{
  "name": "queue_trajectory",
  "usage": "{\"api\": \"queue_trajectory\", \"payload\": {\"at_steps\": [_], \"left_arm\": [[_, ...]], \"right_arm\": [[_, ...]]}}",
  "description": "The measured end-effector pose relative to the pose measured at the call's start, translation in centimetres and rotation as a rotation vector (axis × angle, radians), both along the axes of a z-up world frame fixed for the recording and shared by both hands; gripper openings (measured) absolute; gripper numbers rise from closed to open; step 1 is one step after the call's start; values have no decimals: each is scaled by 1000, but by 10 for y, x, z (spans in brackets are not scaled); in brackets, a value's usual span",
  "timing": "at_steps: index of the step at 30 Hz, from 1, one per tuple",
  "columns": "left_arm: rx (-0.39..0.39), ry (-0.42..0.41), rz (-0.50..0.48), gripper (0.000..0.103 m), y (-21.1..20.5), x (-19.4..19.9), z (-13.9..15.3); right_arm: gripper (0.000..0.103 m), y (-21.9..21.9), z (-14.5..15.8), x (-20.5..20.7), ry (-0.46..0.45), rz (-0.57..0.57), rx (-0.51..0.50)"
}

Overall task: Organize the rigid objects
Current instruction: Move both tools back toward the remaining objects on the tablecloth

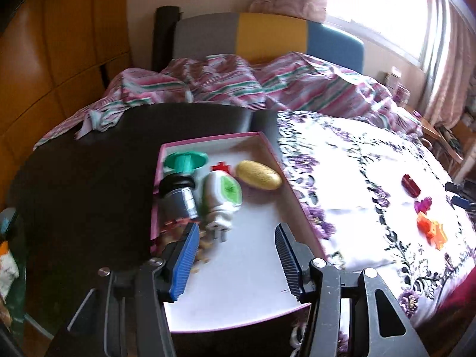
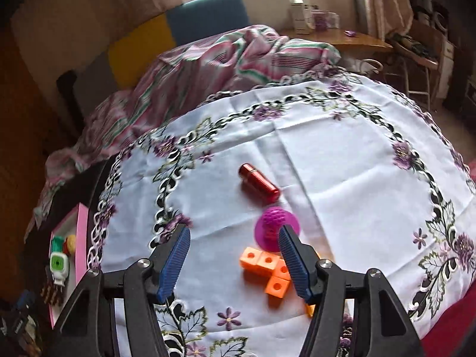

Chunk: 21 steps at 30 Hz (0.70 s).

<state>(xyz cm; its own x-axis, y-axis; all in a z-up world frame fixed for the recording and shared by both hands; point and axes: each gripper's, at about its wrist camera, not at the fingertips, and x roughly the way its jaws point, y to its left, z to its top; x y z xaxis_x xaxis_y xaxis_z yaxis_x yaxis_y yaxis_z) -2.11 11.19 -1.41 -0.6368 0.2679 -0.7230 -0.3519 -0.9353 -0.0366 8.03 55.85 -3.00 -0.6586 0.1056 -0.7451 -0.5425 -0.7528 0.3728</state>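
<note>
two grippers: both with black frames and ribbed blue pads, both tilted down over the bed.
left gripper (image 1: 236,229): jaws apart, nothing between the pads; hovering above the near end of the box.
box (image 1: 281,160): shallow, rectangular, pink rim, smooth white floor; rests partly on a dark flat surface (image 1: 89,184), just beside the cloth edge.
box contents, left to right: green plastic spool (image 1: 186,160) with a round flange; dark metal cylinder (image 1: 178,196) with a black ring cap; white plug-in device (image 1: 221,193) with a green face and two prongs; gold oval (image 1: 258,175), finely textured and egg-shaped. small brown bits by the left pad, too blurred to tell.
cloth (image 2: 342,163): white, creased, printed with purple flowers and a black chain border; spread over the bed.
right gripper (image 2: 235,230): jaws apart, holding nothing; bare cloth shows between the pads.
red cylinder (image 2: 259,183): glossy, metallic, rounded ends, lying on its side mid-cloth.
magenta piece (image 2: 273,226): round disc with a bumpy, knobbed dome; near the red cylinder, partly behind the right pad.
orange blocks (image 2: 267,270): joined plastic cubes, each with a round hole, forming a bent shape; just beside the magenta piece, partly under the right pad.
bedding (image 2: 208,59): rumpled pink, green and white striped fabric behind the cloth.
headboard (image 1: 267,35): padded panels, grey, yellow, blue.
</note>
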Motion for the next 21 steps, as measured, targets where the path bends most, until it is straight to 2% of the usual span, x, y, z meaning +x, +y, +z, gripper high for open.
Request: {"api": "queue_trajectory", "payload": {"at_steps": [3, 4, 6, 9, 16, 21], "left_arm": [[-5, -2, -45, 54, 21, -1, -1], [-4, -7, -60, 54, 28, -1, -1], [-4, -19, -98, 54, 43, 0, -4], [-17, -40, -166, 54, 69, 1, -9], [-29, -71, -314, 54, 131, 7, -18], [-31, -154, -417, 54, 177, 9, -34]], "right_arm": [[63, 31, -18, 26, 109, -131, -206], [64, 39, -20, 33, 141, -180, -242], [64, 46, -16, 45, 223, -228, -251], [65, 48, -17, 51, 261, -249, -292], [65, 51, -17, 61, 293, -297, -296], [65, 56, -22, 64, 314, -309, -342]]}}
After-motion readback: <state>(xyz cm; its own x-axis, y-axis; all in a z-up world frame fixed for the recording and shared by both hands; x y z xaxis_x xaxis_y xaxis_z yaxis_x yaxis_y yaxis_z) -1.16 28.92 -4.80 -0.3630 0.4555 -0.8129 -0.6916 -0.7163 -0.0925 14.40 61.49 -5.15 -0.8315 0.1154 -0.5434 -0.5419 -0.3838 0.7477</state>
